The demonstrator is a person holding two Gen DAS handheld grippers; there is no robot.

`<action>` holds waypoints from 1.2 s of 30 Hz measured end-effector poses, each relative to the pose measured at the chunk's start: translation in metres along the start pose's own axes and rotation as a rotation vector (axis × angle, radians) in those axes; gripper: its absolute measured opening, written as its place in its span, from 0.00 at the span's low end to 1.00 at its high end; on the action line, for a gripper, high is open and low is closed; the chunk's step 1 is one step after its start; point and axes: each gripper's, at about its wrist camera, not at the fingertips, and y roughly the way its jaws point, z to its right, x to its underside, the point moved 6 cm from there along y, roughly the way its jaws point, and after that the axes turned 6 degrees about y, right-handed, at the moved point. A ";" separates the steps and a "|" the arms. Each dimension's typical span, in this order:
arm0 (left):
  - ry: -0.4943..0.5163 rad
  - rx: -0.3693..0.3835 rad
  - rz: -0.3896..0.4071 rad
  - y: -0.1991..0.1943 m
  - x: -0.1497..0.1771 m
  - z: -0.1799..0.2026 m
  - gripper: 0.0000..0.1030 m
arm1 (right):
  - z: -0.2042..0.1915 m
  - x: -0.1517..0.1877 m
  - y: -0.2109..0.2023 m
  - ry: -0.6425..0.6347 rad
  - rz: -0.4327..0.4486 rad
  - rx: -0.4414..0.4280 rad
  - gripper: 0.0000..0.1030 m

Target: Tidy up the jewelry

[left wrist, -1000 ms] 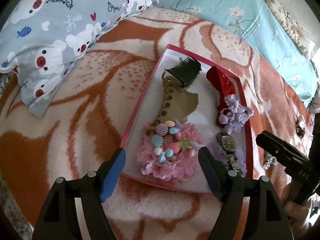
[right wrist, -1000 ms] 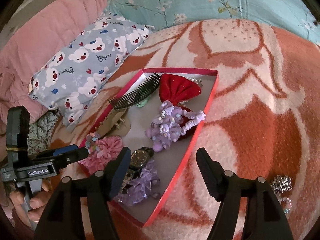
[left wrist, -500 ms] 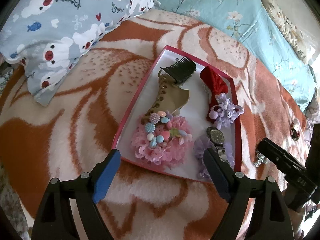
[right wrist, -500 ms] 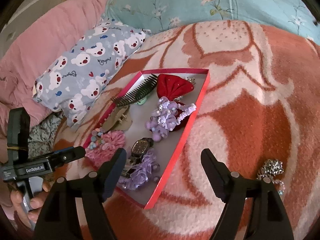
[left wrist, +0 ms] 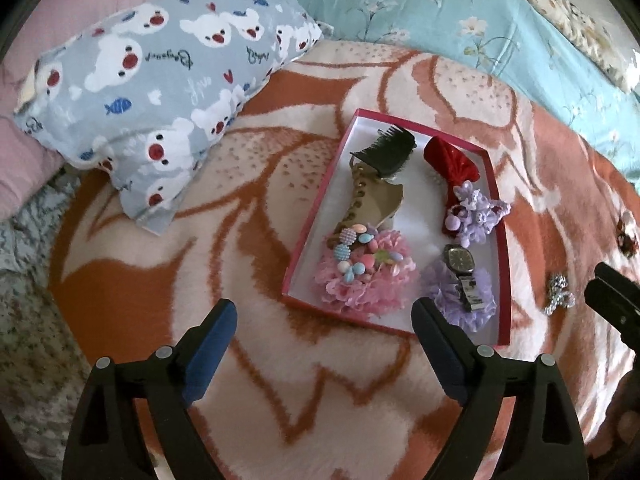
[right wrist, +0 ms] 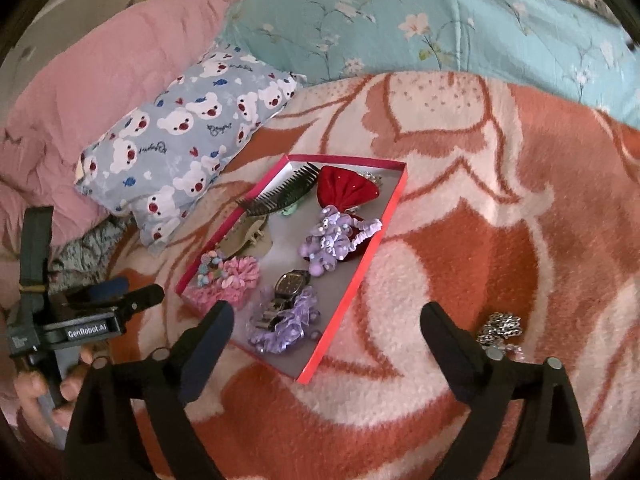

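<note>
A red-edged shallow box [left wrist: 312, 216] [right wrist: 352, 292] lies on the blanket. It holds a black comb [left wrist: 390, 148], a tan hair clip [left wrist: 374, 200], a red bow [left wrist: 452, 160], a purple scrunchie with figures [left wrist: 476, 216], a pink scrunchie with beads [left wrist: 368, 276], and a wristwatch [left wrist: 460, 260] on a lilac scrunchie [left wrist: 476, 308]. A silver sparkly piece [left wrist: 558, 288] [right wrist: 500, 328] lies on the blanket right of the box. My left gripper [left wrist: 324, 344] is open and empty, short of the box. My right gripper [right wrist: 326, 344] is open and empty above the box's near corner.
A bear-print pillow [left wrist: 160, 76] lies left of the box, a teal floral quilt [left wrist: 460, 20] behind it, a pink quilt [right wrist: 100, 80] far left. A small dark red ornament [left wrist: 626, 236] sits on the blanket at the far right. The orange and cream blanket [right wrist: 500, 200] surrounds the box.
Both grippers have pulled back and up from the box, which now looks smaller and farther. Both stay open and empty. Nothing in the box has moved.
</note>
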 end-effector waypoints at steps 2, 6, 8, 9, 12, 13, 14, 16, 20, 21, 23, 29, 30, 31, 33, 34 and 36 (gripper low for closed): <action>0.015 -0.016 0.010 -0.008 0.001 0.000 0.89 | -0.005 0.002 -0.004 -0.032 -0.003 0.015 0.95; 0.044 -0.056 0.033 -0.023 0.002 -0.001 0.93 | -0.019 0.009 -0.009 -0.109 -0.023 0.042 0.98; 0.060 -0.073 0.045 -0.032 0.002 -0.001 0.95 | -0.025 0.010 -0.012 -0.133 -0.027 0.045 0.98; 0.067 -0.085 0.051 -0.038 0.002 0.000 0.95 | -0.029 0.011 -0.014 -0.141 -0.027 0.042 0.98; 0.079 -0.100 0.075 -0.050 -0.001 -0.004 0.97 | -0.036 0.008 -0.020 -0.153 -0.022 0.036 0.98; 0.083 -0.104 0.081 -0.054 -0.001 -0.004 0.98 | -0.038 0.008 -0.022 -0.154 -0.016 0.035 1.00; 0.087 -0.107 0.086 -0.056 -0.001 -0.004 0.99 | -0.039 0.007 -0.024 -0.154 -0.010 0.034 1.00; 0.094 -0.113 0.084 -0.055 0.000 -0.004 0.99 | -0.038 0.007 -0.023 -0.148 -0.009 0.034 1.00; 0.105 -0.123 0.044 -0.040 0.004 -0.004 0.99 | -0.030 0.013 -0.010 -0.109 -0.036 0.040 1.00; 0.108 -0.123 0.034 -0.036 0.006 -0.003 0.99 | -0.028 0.015 -0.006 -0.095 -0.045 0.039 1.00; 0.113 -0.124 0.021 -0.029 0.005 -0.002 0.99 | -0.022 0.019 0.001 -0.074 -0.060 0.043 1.00; 0.147 -0.142 0.006 -0.013 0.008 0.003 0.99 | -0.014 0.030 0.017 -0.028 -0.091 0.043 1.00; 0.151 -0.143 0.007 -0.012 0.008 0.004 0.99 | -0.014 0.032 0.019 -0.026 -0.093 0.042 1.00; 0.153 -0.143 0.008 -0.009 0.009 0.005 0.99 | -0.014 0.034 0.021 -0.024 -0.096 0.042 1.00; 0.153 -0.140 0.009 -0.007 0.011 0.006 0.99 | -0.013 0.037 0.024 -0.023 -0.102 0.042 1.00; 0.153 -0.138 0.010 -0.006 0.012 0.007 0.99 | -0.013 0.038 0.026 -0.025 -0.106 0.041 1.00; 0.156 -0.143 0.016 -0.004 0.013 0.007 0.99 | -0.014 0.041 0.028 -0.030 -0.110 0.042 1.00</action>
